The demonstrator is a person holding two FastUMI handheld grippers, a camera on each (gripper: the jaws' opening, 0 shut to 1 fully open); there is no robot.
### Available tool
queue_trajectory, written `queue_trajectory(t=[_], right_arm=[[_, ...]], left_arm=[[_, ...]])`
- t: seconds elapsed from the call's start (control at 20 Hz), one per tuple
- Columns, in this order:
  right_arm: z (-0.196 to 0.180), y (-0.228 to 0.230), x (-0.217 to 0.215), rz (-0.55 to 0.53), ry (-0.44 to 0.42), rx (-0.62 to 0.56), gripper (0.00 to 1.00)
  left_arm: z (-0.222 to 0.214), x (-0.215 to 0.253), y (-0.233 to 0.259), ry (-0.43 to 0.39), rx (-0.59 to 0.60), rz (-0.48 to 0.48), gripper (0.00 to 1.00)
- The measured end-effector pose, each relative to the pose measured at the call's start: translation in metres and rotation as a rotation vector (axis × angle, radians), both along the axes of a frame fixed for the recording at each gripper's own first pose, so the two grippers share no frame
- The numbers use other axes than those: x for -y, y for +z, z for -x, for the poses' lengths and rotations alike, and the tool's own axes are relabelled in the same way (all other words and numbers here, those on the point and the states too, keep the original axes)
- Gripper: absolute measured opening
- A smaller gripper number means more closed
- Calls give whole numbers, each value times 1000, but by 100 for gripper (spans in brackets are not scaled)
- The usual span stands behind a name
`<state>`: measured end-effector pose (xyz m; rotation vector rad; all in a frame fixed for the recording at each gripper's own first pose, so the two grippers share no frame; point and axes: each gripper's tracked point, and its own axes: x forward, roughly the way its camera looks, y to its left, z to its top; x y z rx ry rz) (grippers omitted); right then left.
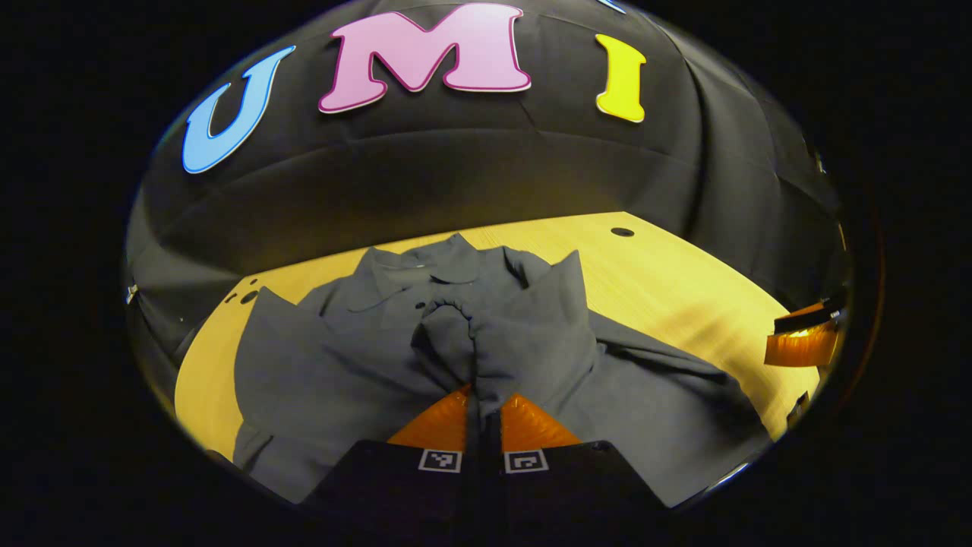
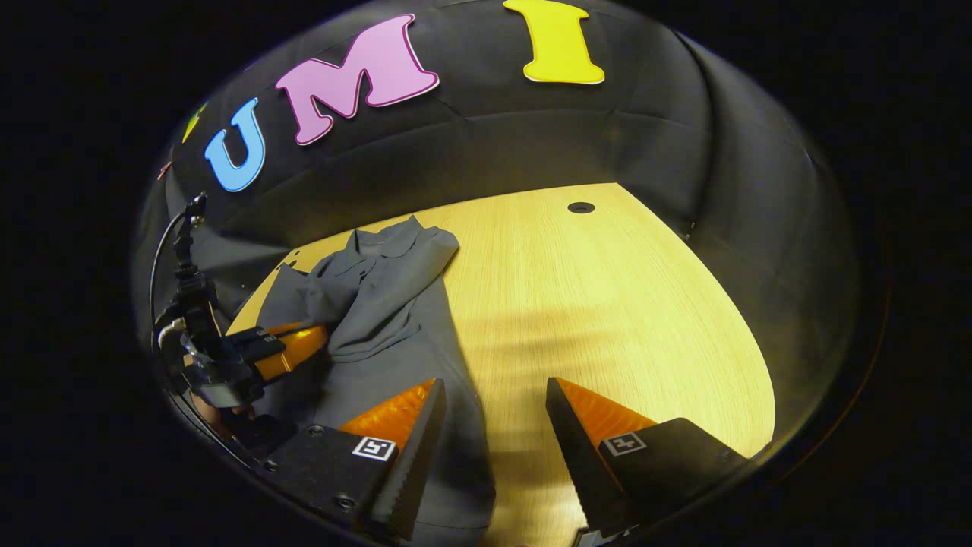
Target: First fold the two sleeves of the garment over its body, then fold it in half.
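While my left gripper (image 1: 481, 403) pinches a bunched sleeve (image 1: 486, 334) with both fingers pressed tight on the cloth, the grey garment (image 1: 364, 349) lies spread on the wooden table (image 1: 683, 289), collar toward the booth wall. From the right gripper view, my right gripper (image 2: 490, 414) hangs with its fingers wide apart and holding nothing, just over the garment's near edge (image 2: 456, 456). I judge step 1 of 2, the sleeve folds, is in hand. To do it well, I should carry the sleeve across the body, keep it low, lay it flat before letting go, and use the free gripper to pin the shoulder so the body does not drag.
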<state>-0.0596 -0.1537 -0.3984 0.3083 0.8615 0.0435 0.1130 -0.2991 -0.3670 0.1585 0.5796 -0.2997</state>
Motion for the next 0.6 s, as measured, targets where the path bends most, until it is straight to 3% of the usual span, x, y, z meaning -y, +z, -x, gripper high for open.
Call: queue_trajectory(t=[0.2,0.3,0.35,0.4,0.5,0.6], right_arm=[[0,-1,0,-7,-2,-4,83],[-1,0,-2,-11,-6,-2,83],[0,1,-4,-18,-8,-3,83],[1,2,-6,-27,-13,-6,83],[4,5,-8,-30,-22,-9,83],[10,12,-12,-24,-25,-8,83]], left_arm=[[12,13,-9,-55,-47,43,19],[17,14,-6,-74,-51,49,41],[20,17,-5,-88,-55,49,46],[26,20,-2,-111,-60,52,30],[41,30,5,-178,-72,78,51],[62,35,19,-229,-82,123,46]])
